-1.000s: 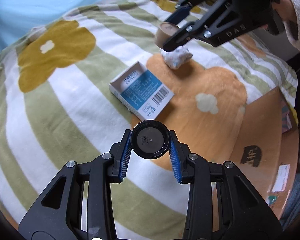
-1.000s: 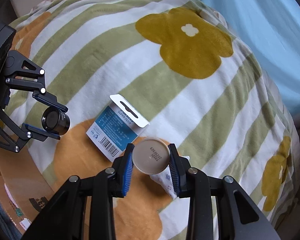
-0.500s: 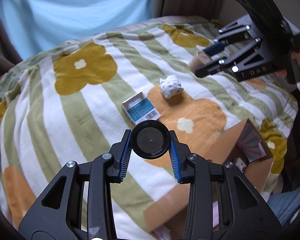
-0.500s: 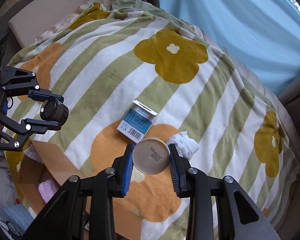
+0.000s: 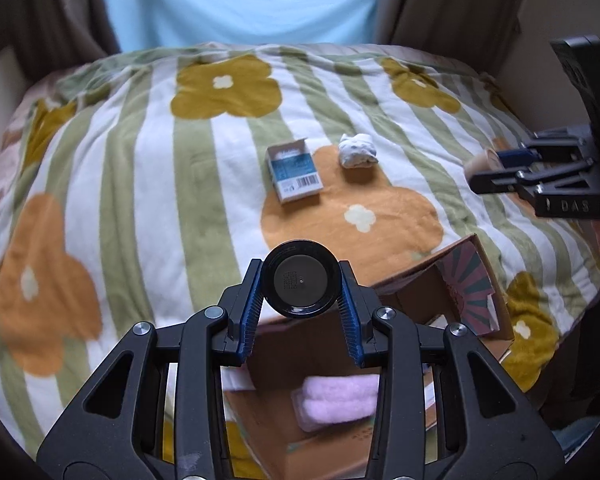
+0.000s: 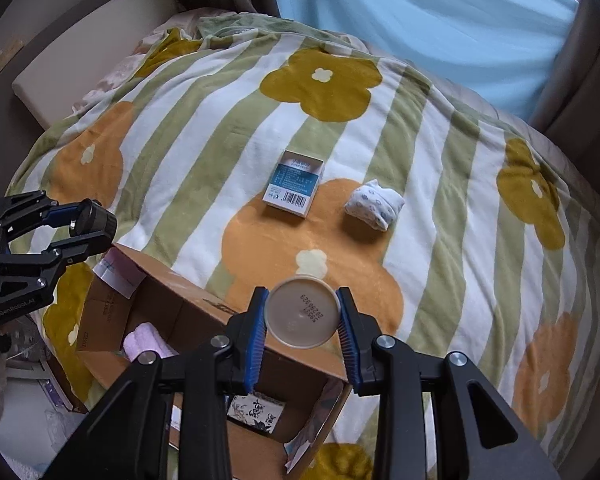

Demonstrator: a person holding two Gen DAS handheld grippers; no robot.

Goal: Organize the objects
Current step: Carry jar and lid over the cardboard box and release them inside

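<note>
A black jar (image 5: pixel 300 278) was gripped by the left gripper (image 5: pixel 300 300) and a beige jar (image 6: pixel 303 312) by the right gripper (image 6: pixel 303 334), above a cardboard box (image 6: pixel 188 312).

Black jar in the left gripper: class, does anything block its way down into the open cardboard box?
Nothing visible does. The black jar, held by the left gripper, hangs over the open cardboard box; only a pink cloth lies inside.

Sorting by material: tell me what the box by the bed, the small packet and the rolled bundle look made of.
Box: brown corrugated cardboard, matte, with folded flaps. Small packet: thin printed card, blue and white with a barcode, slight sheen. Rolled bundle: soft knit fabric, white with small blue prints, probably socks.
</note>
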